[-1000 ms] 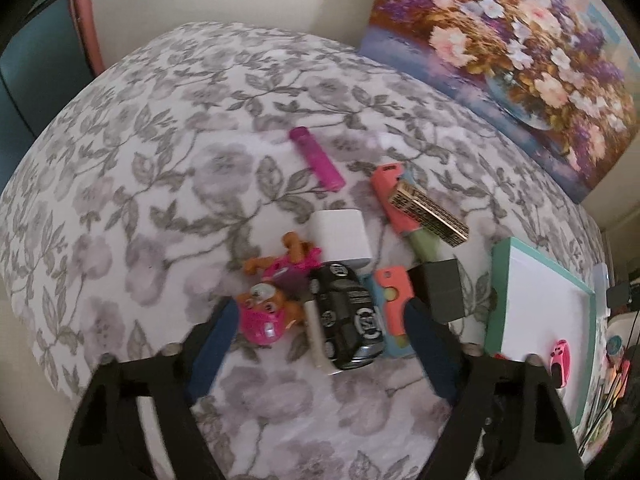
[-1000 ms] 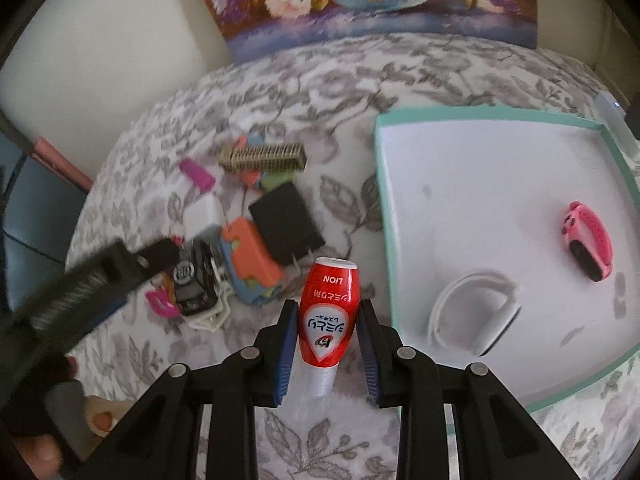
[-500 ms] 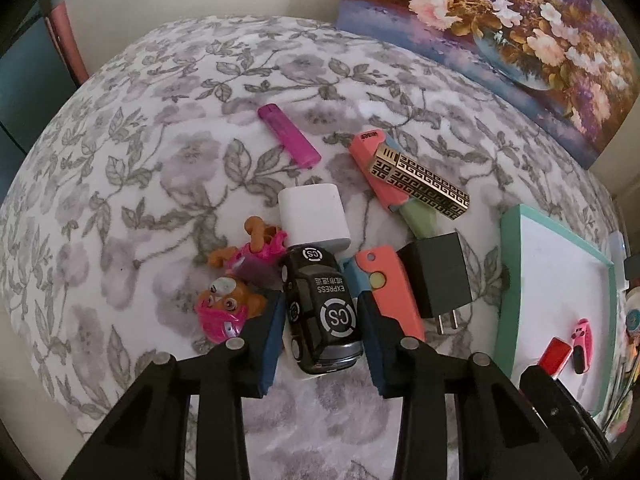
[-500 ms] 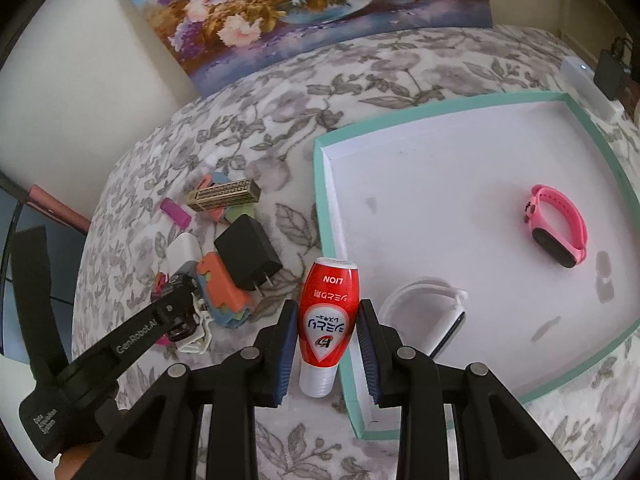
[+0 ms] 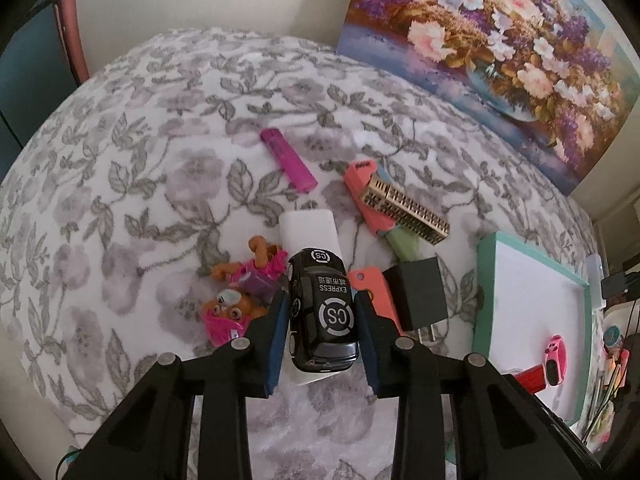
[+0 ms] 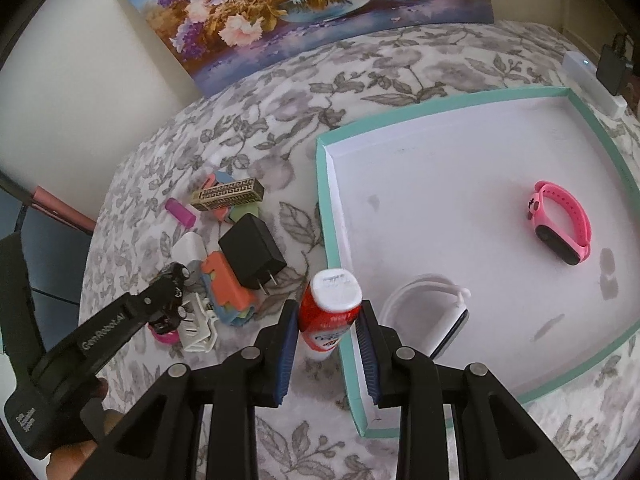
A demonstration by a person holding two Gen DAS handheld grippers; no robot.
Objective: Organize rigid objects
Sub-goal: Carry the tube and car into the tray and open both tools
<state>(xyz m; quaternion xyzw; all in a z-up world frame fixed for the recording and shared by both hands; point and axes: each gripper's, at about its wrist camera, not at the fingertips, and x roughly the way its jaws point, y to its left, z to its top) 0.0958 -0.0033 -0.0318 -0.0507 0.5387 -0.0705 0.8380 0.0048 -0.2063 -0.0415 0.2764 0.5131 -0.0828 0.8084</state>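
In the left wrist view a black toy car (image 5: pixel 316 268) marked "CS EXPRESS" sits between the blue pads of my left gripper (image 5: pixel 321 298). The jaws are closing and both pads touch the car's sides. From the right wrist view the left gripper (image 6: pixel 172 300) reaches into the pile of small objects. My right gripper (image 6: pixel 327 312) is shut on a red tube (image 6: pixel 334 292), white end toward the camera, over the left rim of the teal tray (image 6: pixel 324 208). Inside the tray lie a pink watch band (image 6: pixel 560 224) and a white band (image 6: pixel 432 312).
Around the car lie a white charger (image 5: pixel 308 228), a pink and orange pup toy (image 5: pixel 236 304), an orange case (image 5: pixel 372 288), a black plug adapter (image 5: pixel 420 292), a gold patterned box (image 5: pixel 406 210) and a pink lighter (image 5: pixel 286 158). A flower painting (image 5: pixel 500 40) leans on the wall.
The left jaws came in from wide apart onto the toy car. The right gripper shifted toward the tray's rim and the red tube now shows its white end.
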